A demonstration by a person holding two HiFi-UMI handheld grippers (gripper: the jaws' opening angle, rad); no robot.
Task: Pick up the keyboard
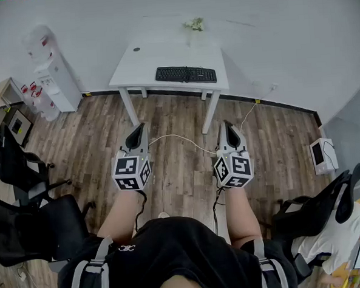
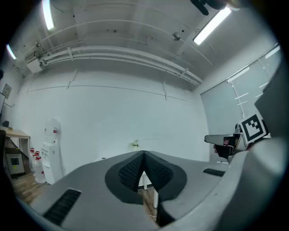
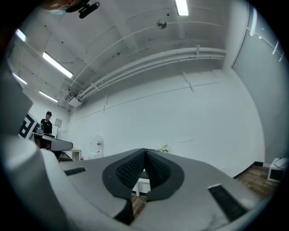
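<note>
- Head view: a long, flat black keyboard (image 1: 186,75) lies on the white counter (image 1: 139,67) by the wall (image 1: 270,31). It is well ahead of the left gripper (image 1: 141,127) and right gripper (image 1: 228,125), which are above the wooden floor (image 1: 94,139).
- Left gripper view: jaws pressed together, holding nothing.
- Right gripper view: jaws closed, empty.

Office-type room. Indicators: a white table (image 1: 133,67) carrying a keyboard (image 1: 185,75) at upper centre of the head view; a water dispenser (image 1: 53,72) at upper left; black office chairs (image 1: 33,222) at left and lower right; wood-plank floor (image 1: 181,164); plain white walls; ceiling strip lights (image 2: 212,25).
</note>
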